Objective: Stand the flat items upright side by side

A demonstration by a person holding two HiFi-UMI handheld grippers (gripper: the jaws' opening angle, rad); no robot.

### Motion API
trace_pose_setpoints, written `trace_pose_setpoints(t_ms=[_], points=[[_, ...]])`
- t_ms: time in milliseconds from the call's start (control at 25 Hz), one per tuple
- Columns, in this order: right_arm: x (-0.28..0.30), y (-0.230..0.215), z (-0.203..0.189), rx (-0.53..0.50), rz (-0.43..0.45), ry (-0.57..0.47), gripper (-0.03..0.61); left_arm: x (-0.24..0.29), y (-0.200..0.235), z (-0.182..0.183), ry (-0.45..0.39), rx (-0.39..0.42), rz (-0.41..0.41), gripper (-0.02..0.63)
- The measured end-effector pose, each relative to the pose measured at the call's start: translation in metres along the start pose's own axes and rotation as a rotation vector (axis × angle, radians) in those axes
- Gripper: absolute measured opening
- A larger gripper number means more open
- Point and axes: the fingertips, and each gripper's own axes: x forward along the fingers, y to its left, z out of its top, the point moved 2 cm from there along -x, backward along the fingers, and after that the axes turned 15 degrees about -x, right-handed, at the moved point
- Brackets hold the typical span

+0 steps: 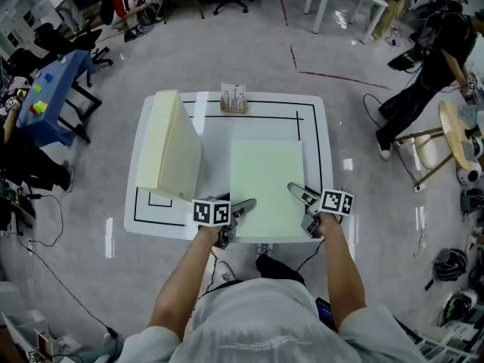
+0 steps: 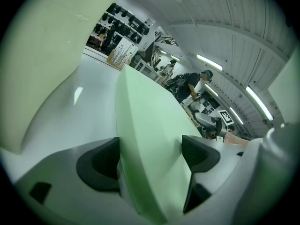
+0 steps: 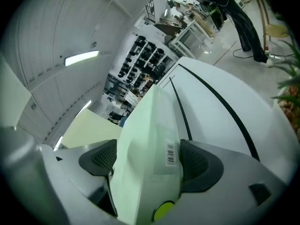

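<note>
Head view is showing the green board [image 1: 266, 180] lying flat at the picture's middle on the surface [image 1: 318, 127], with left claw [image 1: 244, 206] and right claw [image 1: 298, 193] both squeezing its near edge, so they should be tipping it up together beside the standing cream board [image 1: 170, 146].
</note>
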Motion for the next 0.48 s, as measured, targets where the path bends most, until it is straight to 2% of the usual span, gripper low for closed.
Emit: trace_pose_setpoints(t_ms=[80, 200, 480], points=[[-0.002, 0.0, -0.001, -0.007, -0.006, 0.032, 0.422, -0.001, 0.001, -0.002, 0.001, -0.035, -0.018, 0.408], [-0.005, 0.001, -0.003, 0.018, -0.002, 0.03, 0.368, -0.002, 0.004, -0.004, 0.002, -0.061, -0.042, 0.408], [-0.008, 0.016, -0.017, 0.139, 0.13, 0.084, 0.37, -0.009, 0.004, -0.006, 0.032, -0.053, -0.082, 0.413]])
